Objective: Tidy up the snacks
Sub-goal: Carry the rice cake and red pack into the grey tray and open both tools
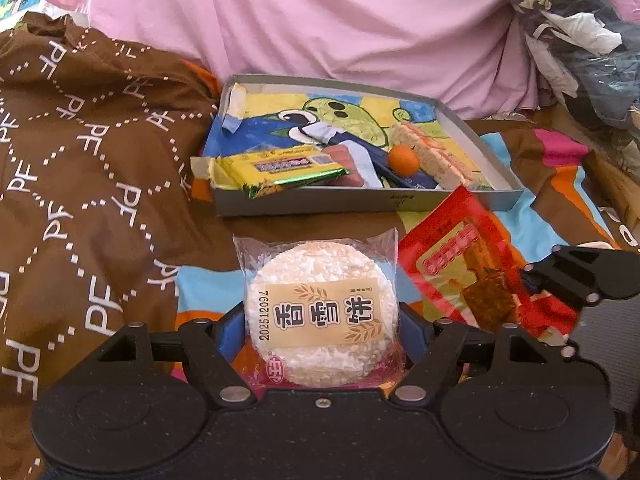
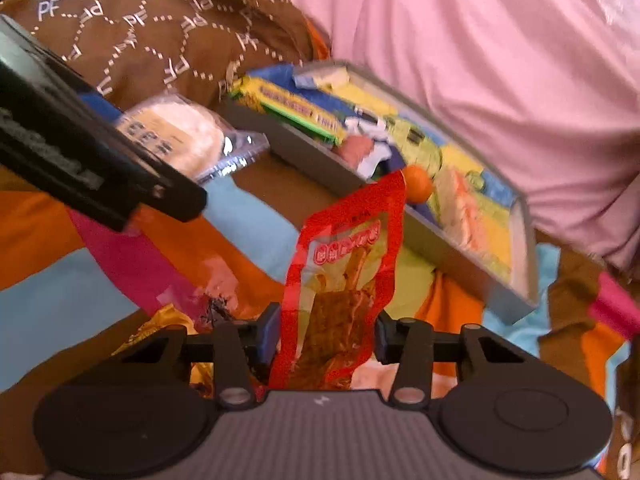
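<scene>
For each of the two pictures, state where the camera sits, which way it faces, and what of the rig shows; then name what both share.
Left wrist: on the left gripper, facing the tray; its fingers clamp a rice cracker; the right gripper shows.
Right wrist: on the right gripper, facing the tray obliquely; holds a red packet; left gripper upper left.
Shared: tray, orange ball, both snacks.

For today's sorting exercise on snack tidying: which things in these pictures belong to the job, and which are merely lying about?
Part of the job:
- rice cracker pack, held in the left gripper
- red snack pouch, held in the right gripper
- shallow box
- yellow wafer pack, small orange ball and sandwich biscuit in the box

Lying about:
- brown patterned cloth
- pink sheet
- crumpled bags
</scene>
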